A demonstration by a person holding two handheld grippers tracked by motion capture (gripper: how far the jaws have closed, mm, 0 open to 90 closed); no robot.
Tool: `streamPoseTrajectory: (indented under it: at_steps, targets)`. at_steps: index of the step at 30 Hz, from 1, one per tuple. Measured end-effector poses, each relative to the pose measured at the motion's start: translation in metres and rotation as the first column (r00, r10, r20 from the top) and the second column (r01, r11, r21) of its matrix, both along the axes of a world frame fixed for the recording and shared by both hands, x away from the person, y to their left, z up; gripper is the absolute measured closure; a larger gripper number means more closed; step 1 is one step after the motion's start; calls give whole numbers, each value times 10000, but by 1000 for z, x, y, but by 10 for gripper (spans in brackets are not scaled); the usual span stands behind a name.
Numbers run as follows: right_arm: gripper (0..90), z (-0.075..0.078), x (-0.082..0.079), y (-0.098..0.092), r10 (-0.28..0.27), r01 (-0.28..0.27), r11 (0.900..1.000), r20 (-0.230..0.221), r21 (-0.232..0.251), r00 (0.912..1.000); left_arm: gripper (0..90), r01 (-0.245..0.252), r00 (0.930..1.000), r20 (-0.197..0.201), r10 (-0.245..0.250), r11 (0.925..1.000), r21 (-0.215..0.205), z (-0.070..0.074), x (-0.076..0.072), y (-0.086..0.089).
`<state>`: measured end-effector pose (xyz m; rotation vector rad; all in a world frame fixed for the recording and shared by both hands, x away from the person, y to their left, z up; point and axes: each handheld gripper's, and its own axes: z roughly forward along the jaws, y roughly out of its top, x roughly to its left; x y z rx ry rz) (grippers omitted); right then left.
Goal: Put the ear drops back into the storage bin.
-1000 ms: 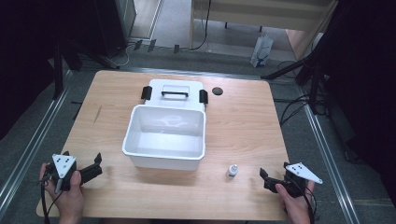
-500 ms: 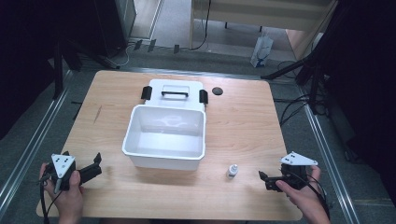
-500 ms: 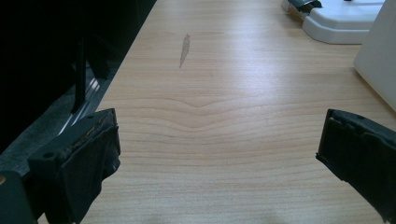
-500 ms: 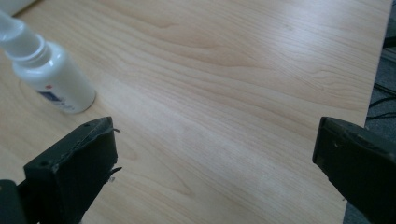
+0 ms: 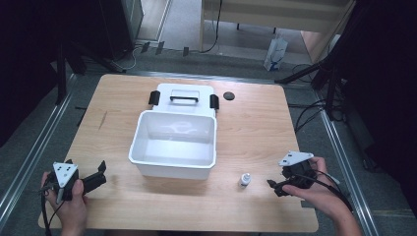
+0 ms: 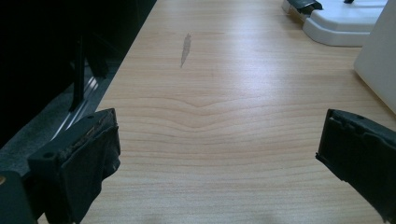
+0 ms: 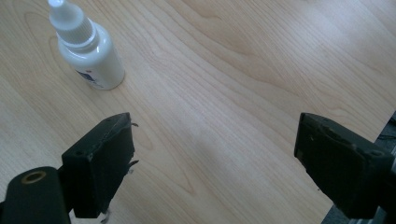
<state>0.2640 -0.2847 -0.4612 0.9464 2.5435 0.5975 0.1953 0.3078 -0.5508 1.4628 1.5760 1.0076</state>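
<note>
A small white dropper bottle (image 5: pixel 244 179) stands upright on the wooden table (image 5: pixel 255 128), in front of the open white bin (image 5: pixel 174 142). In the right gripper view the bottle (image 7: pixel 86 46) is at the upper left, ahead of the jaws and apart from them. My right gripper (image 5: pixel 275 188) hovers just right of the bottle and points at it; it is open, its jaws have just been closing a little, and nothing is between them (image 7: pixel 215 144). My left gripper (image 5: pixel 101 173) rests open near the front left corner, with bare wood between its jaws (image 6: pixel 219 140).
The bin's white lid (image 5: pixel 184 98) with a black handle and black clips lies flat behind the bin. A small black disc (image 5: pixel 228 96) lies to the lid's right. In the left gripper view the bin wall (image 6: pixel 380 60) is at the right. The table's front edge is close to both hands.
The right hand has risen and tipped its gripper down toward the bottle, shifting slightly left. The left gripper, the bottle and the bin have stayed in place.
</note>
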Motion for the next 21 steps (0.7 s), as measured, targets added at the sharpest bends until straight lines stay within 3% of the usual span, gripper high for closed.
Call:
streamPoseTrajectory:
  at_steps: [15,21]
  targets:
    - [128,19,11,28,1029,-1071,9872,-406,-1182,9939,0,-61,10000,13,61,10000,-33,0,0,0]
    - [128,28,16,43,1483,-1594,9750,-806,-1548,9856,0,-94,10000,13,94,9999,-74,0,0,0]
